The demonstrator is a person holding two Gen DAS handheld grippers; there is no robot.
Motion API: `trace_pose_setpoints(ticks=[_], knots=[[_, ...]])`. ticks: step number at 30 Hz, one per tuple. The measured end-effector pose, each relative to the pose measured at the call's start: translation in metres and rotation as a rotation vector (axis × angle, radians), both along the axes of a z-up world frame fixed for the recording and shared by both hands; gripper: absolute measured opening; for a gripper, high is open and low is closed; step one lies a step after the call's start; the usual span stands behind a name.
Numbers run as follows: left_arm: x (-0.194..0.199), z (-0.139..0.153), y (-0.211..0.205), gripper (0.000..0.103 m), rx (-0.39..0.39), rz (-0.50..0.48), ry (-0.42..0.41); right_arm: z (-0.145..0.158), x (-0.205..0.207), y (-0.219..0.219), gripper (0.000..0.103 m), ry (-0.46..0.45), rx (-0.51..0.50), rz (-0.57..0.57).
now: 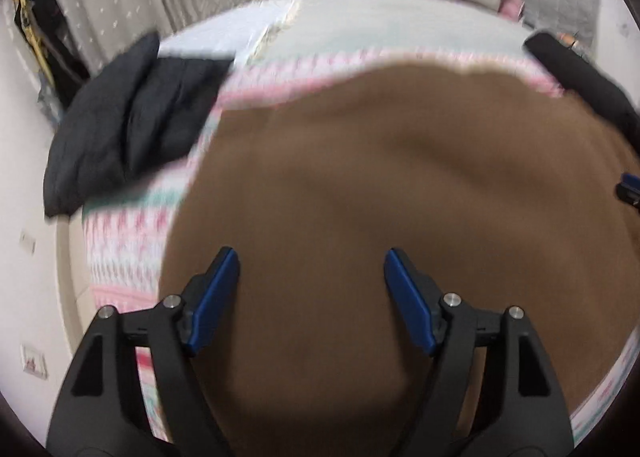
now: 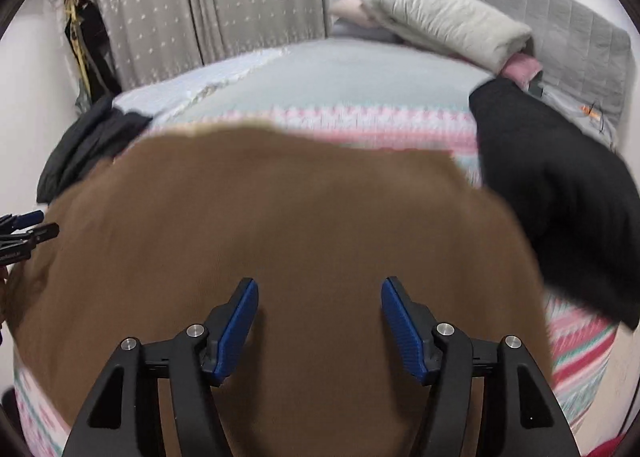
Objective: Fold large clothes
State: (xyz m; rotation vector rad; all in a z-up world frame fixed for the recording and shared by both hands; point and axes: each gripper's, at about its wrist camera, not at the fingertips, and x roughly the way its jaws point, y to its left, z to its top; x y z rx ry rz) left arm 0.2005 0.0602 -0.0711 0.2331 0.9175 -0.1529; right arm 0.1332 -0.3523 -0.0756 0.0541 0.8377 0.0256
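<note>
A large brown garment [image 1: 360, 185] lies spread flat on the bed and fills most of the left wrist view. It also shows in the right wrist view [image 2: 288, 217]. My left gripper [image 1: 312, 257] is open and empty, hovering over the garment's near left part. My right gripper [image 2: 319, 285] is open and empty over its near right part. The tip of the right gripper shows at the right edge of the left wrist view [image 1: 630, 189]. The tip of the left gripper shows at the left edge of the right wrist view [image 2: 24, 229].
The bed has a pink, white and teal patterned cover [image 1: 132, 233]. A dark garment [image 1: 128, 125] lies at the garment's left, another dark one [image 2: 560, 193] at its right. Pillows and folded bedding [image 2: 444, 21] sit at the headboard. Curtains [image 2: 208, 9] hang behind.
</note>
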Motion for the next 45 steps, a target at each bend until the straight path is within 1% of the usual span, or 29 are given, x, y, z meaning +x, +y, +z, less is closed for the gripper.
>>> trace_pose_setpoints(ticks=[1,2,3,5,7,9,11,12,15,17,20,24,29,31,34,36,37,38,40,42,44,45], knots=[[-0.003,-0.005,0.006,0.077,-0.017,0.003,-0.009,-0.010,-0.005,-0.008,0.065,0.012,0.012,-0.014],[-0.010,-0.005,0.014,0.077,-0.024,0.014,-0.029,-0.017,-0.012,-0.018,0.065,0.004,0.034,-0.018],[-0.016,-0.006,0.021,0.077,-0.010,0.027,-0.040,-0.019,-0.022,-0.026,0.065,-0.016,0.049,-0.018],[-0.024,-0.005,0.028,0.077,0.010,0.044,-0.047,-0.018,-0.037,-0.032,0.065,-0.012,0.001,-0.051],[-0.038,-0.005,0.034,0.082,0.016,0.069,-0.041,-0.015,-0.051,-0.035,0.065,-0.016,-0.018,-0.065],[-0.049,-0.003,0.044,0.083,-0.008,0.102,-0.025,-0.012,-0.058,-0.042,0.065,-0.017,-0.033,-0.082],[-0.058,0.000,0.055,0.083,-0.048,0.133,-0.001,-0.010,-0.063,-0.044,0.065,-0.019,-0.036,-0.094],[-0.062,0.002,0.059,0.085,-0.052,0.146,0.002,-0.008,-0.067,-0.044,0.065,-0.019,-0.044,-0.100],[-0.077,0.008,0.067,0.086,-0.044,0.167,-0.001,-0.005,-0.075,-0.038,0.065,-0.018,-0.074,-0.114],[-0.089,0.015,0.070,0.087,-0.059,0.185,0.000,0.002,-0.079,-0.032,0.066,-0.027,-0.103,-0.125],[-0.101,0.026,0.072,0.088,-0.078,0.210,0.017,0.014,-0.090,-0.025,0.074,-0.057,-0.113,-0.117],[-0.112,0.031,0.071,0.088,-0.128,0.218,0.067,0.030,-0.101,-0.012,0.077,-0.085,-0.109,-0.104],[-0.122,0.027,0.064,0.088,-0.177,0.242,0.136,0.045,-0.112,0.010,0.080,-0.077,-0.134,-0.113],[-0.127,0.022,0.064,0.088,-0.214,0.260,0.159,0.047,-0.115,0.020,0.081,-0.067,-0.146,-0.115],[-0.133,0.009,0.067,0.088,-0.329,0.277,0.218,0.046,-0.122,0.034,0.083,-0.058,-0.147,-0.100],[-0.133,-0.005,0.071,0.088,-0.428,0.277,0.273,0.042,-0.124,0.045,0.084,-0.051,-0.134,-0.076],[-0.132,-0.009,0.071,0.088,-0.459,0.273,0.292,0.039,-0.123,0.051,0.084,-0.046,-0.128,-0.064],[-0.131,-0.012,0.073,0.088,-0.494,0.270,0.297,0.036,-0.122,0.055,0.084,-0.040,-0.123,-0.054],[-0.131,-0.010,0.076,0.088,-0.538,0.273,0.259,0.030,-0.118,0.066,0.084,-0.021,-0.124,-0.034],[-0.128,-0.011,0.083,0.088,-0.622,0.280,0.244,0.025,-0.113,0.078,0.084,-0.004,-0.125,-0.017],[-0.122,-0.018,0.093,0.088,-0.731,0.301,0.248,0.023,-0.110,0.089,0.084,-0.001,-0.113,-0.004],[-0.120,-0.020,0.097,0.088,-0.769,0.307,0.246,0.023,-0.108,0.095,0.084,0.000,-0.102,0.008]])
